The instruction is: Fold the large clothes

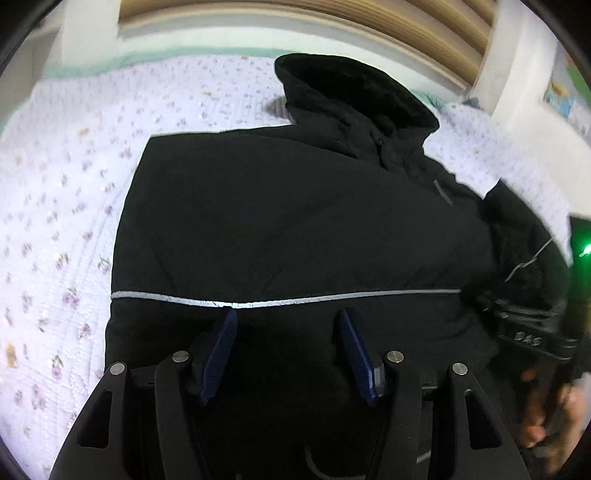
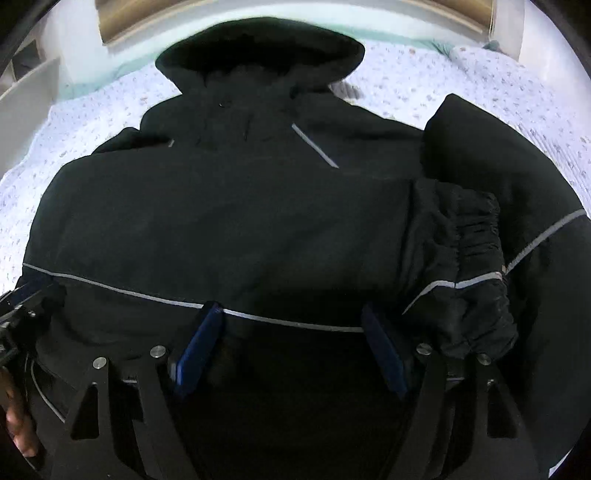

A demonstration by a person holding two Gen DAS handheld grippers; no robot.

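Two grippers hang low over one large black padded jacket with a fur-edged hood and thin silver reflective piping (image 1: 295, 229), which lies spread on the white quilted bedspread printed with small purple flowers (image 1: 66, 206), its hood toward the far edge of the bed, by the pale wooden headboard (image 1: 332, 22), and its hem toward the near edge.

The left gripper (image 1: 288, 321) has its blue-padded jaws spread wide, with only dark fabric showing between them; it grips nothing, and its tips sit just at the horizontal silver stripe across the lower body. The right gripper (image 2: 291, 314) is likewise wide apart and empty, its tips at that same stripe in the right wrist view.

On the jacket's left side the body ends in a straight folded-looking edge, with no sleeve trailing onto the bedspread, so that sleeve has probably been tucked in already (though where it lies cannot be made out). The other sleeve is doubled over the jacket's right part, its gathered elastic cuff (image 2: 476, 266) resting just beside the right gripper's outer finger.

Both tools sitting side by side above the hem, jaws ready, suggests the sleeves are dealt with and the lengthwise fold comes next: each gripper would likely take a hem corner and carry it toward the hood. The padding is thick and springy, so the fold may puff back open.
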